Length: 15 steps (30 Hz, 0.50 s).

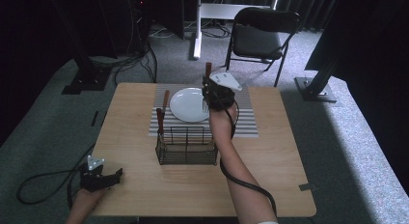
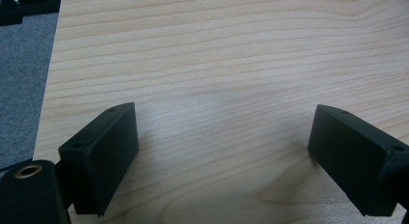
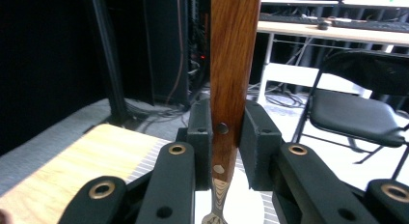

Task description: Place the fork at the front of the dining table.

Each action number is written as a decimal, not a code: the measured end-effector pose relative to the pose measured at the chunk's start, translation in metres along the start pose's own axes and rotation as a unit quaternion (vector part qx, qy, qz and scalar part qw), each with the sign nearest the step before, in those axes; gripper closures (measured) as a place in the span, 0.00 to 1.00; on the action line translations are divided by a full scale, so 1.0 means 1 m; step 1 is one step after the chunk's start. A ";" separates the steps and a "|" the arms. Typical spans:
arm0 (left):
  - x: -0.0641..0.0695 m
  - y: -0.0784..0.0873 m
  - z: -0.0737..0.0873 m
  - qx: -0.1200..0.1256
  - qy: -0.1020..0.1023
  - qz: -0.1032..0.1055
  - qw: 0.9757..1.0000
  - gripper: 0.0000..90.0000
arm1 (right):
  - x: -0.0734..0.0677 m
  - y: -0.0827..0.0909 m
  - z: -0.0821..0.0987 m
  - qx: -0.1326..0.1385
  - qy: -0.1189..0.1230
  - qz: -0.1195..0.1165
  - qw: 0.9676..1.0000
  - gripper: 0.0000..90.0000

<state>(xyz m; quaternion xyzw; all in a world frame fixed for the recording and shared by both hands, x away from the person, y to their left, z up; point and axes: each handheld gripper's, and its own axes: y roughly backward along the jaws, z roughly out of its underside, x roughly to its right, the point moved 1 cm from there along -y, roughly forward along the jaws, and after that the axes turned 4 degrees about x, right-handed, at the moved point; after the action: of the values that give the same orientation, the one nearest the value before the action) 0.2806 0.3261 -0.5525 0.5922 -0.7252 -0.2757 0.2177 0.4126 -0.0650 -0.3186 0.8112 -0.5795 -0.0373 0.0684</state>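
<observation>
My right gripper (image 1: 210,90) hovers over the right edge of a white plate (image 1: 185,105), shut on a wooden-handled fork (image 1: 208,69). The fork stands upright, handle up and tines down. In the right gripper view the two pads (image 3: 200,142) clamp the brown riveted handle (image 3: 231,64) between them, and the metal neck runs down out of the picture. My left gripper (image 1: 115,175) rests at the table's near left corner, open. In its own view the left gripper (image 2: 224,127) has only bare wood between the wide-apart jaws.
The plate lies on a striped placemat (image 1: 246,118). A black wire basket (image 1: 185,149) stands just in front of it, with two wooden-handled utensils (image 1: 163,108) sticking up at its left end. A folding chair (image 1: 260,35) stands beyond the wooden table (image 1: 270,161).
</observation>
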 end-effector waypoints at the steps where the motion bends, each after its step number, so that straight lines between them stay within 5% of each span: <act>1: 0.000 0.000 0.000 0.000 0.000 0.000 1.000 0.12 | 0.004 -0.004 0.002 -0.007 0.006 0.005 1.000 0.84; 15: 0.000 0.000 0.000 0.000 0.000 0.000 1.000 0.12 | 0.052 -0.032 0.043 -0.070 -0.006 0.052 0.996 0.84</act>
<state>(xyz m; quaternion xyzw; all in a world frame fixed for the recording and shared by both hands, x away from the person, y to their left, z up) 0.2805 0.3261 -0.5525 0.5919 -0.7252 -0.2760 0.2181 0.4538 -0.1069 -0.3655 0.7727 -0.6176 -0.0790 0.1240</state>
